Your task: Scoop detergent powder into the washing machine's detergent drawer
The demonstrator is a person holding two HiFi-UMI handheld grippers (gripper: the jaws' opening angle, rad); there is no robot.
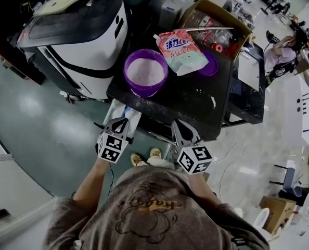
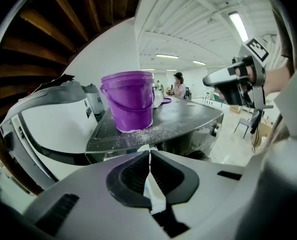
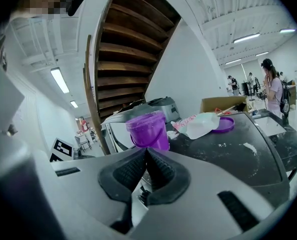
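Head view, nearest first: left claw (image 1: pixel 120 122) and right claw (image 1: pixel 176 125) both closed on nothing, just short of black speckled counter (image 1: pixel 191 103). Farther in, round purple plastic bucket of white detergent powder (image 1: pixel 144 91) near counter's left edge: likely to tip and spill if nudged sideways; upright, mouth up, long axis vertical.

Detergent pouch (image 1: pixel 181 52) — blue "活力" lettering
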